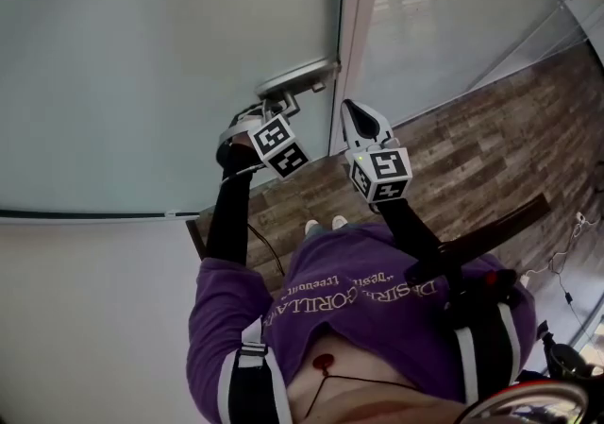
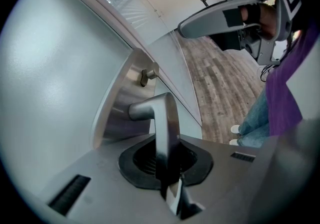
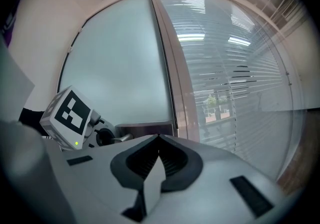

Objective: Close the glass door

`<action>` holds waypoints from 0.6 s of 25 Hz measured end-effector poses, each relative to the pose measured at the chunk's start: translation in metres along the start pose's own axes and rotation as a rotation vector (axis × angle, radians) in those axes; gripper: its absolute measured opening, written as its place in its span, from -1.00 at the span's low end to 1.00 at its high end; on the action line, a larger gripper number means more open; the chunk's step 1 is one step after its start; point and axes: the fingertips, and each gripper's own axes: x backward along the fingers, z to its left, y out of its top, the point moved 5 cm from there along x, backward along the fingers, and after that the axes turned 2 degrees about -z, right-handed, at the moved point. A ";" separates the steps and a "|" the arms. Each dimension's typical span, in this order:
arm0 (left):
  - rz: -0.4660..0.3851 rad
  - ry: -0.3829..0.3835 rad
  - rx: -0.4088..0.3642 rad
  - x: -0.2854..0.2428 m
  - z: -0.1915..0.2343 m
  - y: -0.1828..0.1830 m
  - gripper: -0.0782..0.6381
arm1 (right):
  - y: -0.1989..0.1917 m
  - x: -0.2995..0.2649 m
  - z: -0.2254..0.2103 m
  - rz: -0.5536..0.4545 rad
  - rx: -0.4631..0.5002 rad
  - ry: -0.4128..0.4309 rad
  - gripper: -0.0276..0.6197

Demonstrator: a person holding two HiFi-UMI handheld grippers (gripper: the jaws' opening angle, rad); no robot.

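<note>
Door handle (image 2: 162, 113): lever lies along glass door (image 1: 142, 63), free end clamped by left gripper (image 2: 166, 170); right gripper (image 3: 159, 144) closed, empty.

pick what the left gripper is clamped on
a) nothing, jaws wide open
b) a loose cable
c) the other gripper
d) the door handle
d: in the left gripper view, the left gripper has its jaws closed on the metal door handle, which runs down between them from the plate on the glass door.
</note>
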 end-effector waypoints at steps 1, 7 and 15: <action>-0.001 0.001 0.002 0.000 -0.001 0.001 -0.74 | 0.001 0.000 0.000 -0.003 -0.001 -0.003 -0.92; -0.020 0.001 0.021 0.006 0.001 0.006 -0.72 | 0.008 -0.006 0.003 -0.005 -0.003 -0.006 -0.92; -0.020 0.012 0.032 0.009 0.002 0.011 -0.69 | 0.014 -0.009 0.000 -0.014 0.000 -0.016 -0.92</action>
